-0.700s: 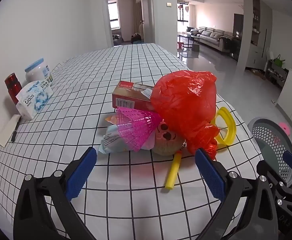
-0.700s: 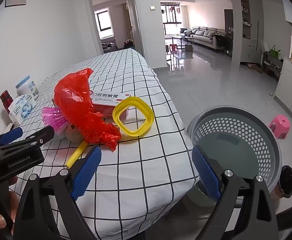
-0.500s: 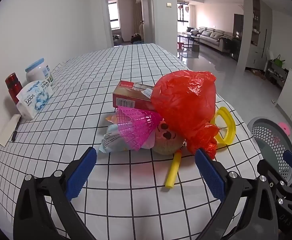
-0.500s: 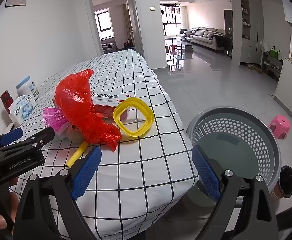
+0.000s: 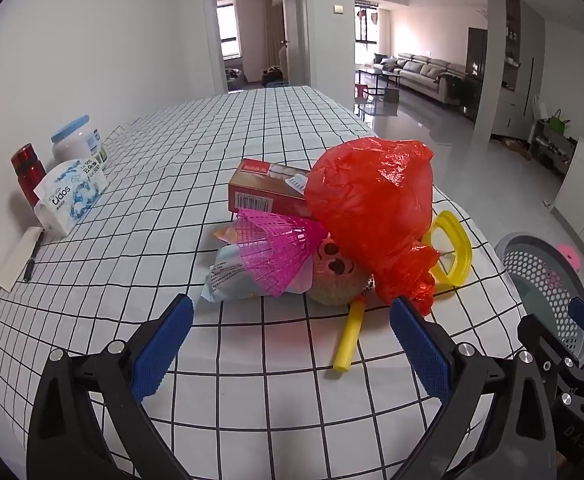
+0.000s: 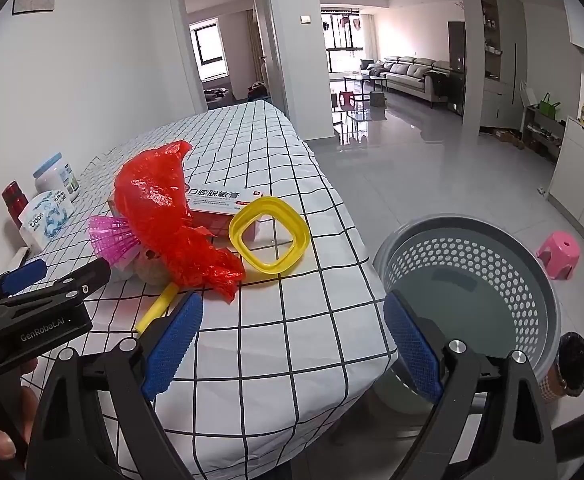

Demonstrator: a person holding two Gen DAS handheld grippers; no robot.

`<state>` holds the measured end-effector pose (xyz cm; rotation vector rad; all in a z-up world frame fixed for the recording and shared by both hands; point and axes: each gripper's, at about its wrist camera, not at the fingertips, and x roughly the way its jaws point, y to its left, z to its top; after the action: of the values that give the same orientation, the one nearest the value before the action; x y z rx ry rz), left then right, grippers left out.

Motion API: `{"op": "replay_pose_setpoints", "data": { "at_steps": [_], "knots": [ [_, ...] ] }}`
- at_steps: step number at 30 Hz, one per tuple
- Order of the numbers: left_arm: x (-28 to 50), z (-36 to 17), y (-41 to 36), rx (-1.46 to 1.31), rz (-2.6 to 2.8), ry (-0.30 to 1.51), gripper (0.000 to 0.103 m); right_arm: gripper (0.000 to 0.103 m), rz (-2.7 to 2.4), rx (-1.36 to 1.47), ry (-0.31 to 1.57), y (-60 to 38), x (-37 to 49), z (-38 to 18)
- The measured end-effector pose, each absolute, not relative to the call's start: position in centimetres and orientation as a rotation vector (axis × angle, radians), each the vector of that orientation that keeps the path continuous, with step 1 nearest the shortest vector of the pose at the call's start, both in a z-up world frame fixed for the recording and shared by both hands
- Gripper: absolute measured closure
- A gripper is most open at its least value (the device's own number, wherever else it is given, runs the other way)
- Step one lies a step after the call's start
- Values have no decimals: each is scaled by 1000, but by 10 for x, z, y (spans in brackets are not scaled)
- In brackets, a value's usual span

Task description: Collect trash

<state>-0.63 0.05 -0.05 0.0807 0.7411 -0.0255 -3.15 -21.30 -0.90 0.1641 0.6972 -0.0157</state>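
Hidden/unclear: red plastic bag [image 5: 371, 216] covers much of the pile; box [image 5: 266, 194] behind it shows one end only in left view, printed top in right view; stuffed toy [image 5: 333, 276] mostly buried, two eyes visible, rest hard to make out; wrapper [image 5: 232, 280] lies under the pink net [image 5: 278, 252], print unreadable; yellow stick [image 5: 349, 336] top end tucked under the bag. Laundry basket [image 6: 475, 280] on floor just beside table edge, near rim cut off by right gripper fingers; dark round obj. by basket, lower right, can't ID. Person: only a fingertip at lower left of right view, rest out of frame.

Pose: left gripper [image 5: 292, 344] tilted down over the checked tablecloth [image 5: 172, 184], jaws wide apart, nothing between; tips just short of the pile. Right gripper [image 6: 293, 330] also tilted down, jaws wide, empty; left tip over table edge, right tip over the basket. Each gripper's body shows in the other's view.

Trash location: all in one heap mid-table, near the edge by the basket; yellow ring [image 6: 270, 234] flat beside the bag, touching it.

Counts: 1 bag; 1 box; 1 net; 1 toy; 1 wrapper; 1 stick; 1 ring; 1 basket. Far left by wall: 1 red bottle [image 5: 28, 174]; 1 white jar [image 5: 78, 146]; 1 tissue pack [image 5: 70, 196]. 1 pink stool [image 6: 559, 249] on floor.
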Motion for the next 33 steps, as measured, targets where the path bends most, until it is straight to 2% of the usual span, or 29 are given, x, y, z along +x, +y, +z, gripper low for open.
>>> {"op": "replay_pose_setpoints", "data": {
  "at_steps": [33],
  "knots": [
    [-10, 1, 3, 82, -31, 740, 6, 15, -18, 161, 693, -210, -32, -7]
  ]
}}
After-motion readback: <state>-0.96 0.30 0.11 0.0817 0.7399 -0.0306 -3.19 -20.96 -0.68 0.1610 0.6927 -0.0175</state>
